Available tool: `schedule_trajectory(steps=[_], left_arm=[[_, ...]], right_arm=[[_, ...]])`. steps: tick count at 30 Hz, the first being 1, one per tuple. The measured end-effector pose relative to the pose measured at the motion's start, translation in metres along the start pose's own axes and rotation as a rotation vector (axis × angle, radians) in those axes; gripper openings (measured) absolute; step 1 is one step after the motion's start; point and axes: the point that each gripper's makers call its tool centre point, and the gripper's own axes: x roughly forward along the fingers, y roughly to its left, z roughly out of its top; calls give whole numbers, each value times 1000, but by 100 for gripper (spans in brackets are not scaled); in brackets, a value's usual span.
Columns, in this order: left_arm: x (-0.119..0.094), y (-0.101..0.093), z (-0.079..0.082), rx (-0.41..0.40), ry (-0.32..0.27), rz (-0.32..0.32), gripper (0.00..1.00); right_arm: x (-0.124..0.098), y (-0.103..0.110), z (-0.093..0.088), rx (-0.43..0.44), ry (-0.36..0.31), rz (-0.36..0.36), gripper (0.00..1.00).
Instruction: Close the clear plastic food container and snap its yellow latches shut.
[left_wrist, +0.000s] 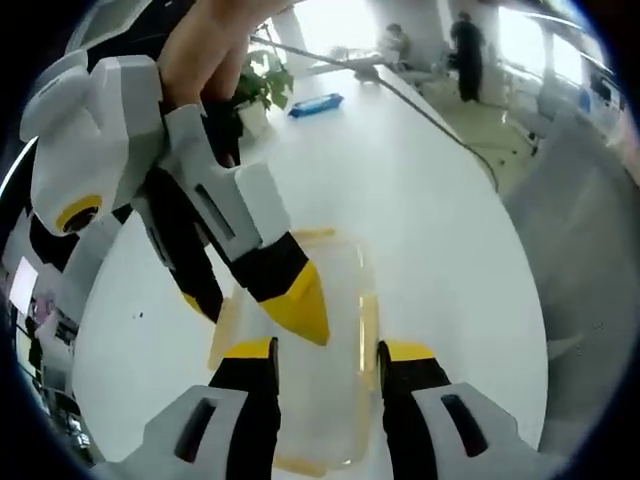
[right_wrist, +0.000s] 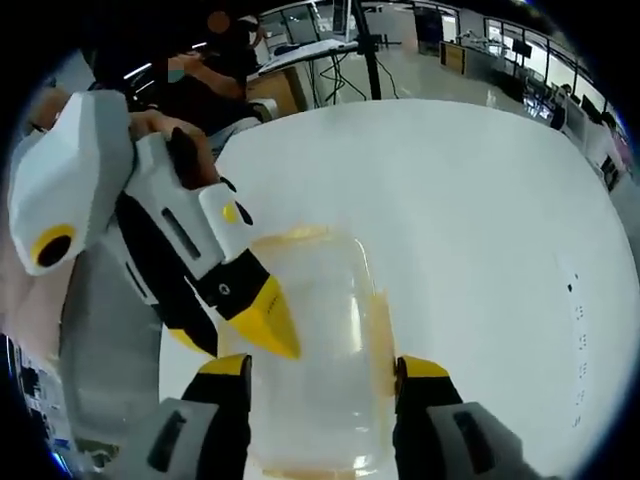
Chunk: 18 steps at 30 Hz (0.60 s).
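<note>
Here both spread-jawed grippers, left gripper and right gripper, straddle the rounded clear container on glossy white table

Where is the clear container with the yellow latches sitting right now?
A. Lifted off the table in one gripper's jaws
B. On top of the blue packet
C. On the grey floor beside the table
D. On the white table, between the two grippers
D: the container rests on the white table; the right gripper has a jaw on either side of it, and the left gripper points its yellow tip at the lid.
</note>
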Motion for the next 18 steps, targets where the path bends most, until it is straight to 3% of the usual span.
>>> schedule_trajectory(steps=[7, 12, 18], left_arm=[[1, 0, 1, -2, -2, -12, 37], [2, 1, 2, -13, 36, -12, 37], [2, 2, 1, -47, 37, -21, 36]], right_arm=[[5, -2, 2, 17, 41, 55, 56], [7, -2, 1, 27, 55, 113, 55], [9, -1, 2, 25, 76, 137, 54]])
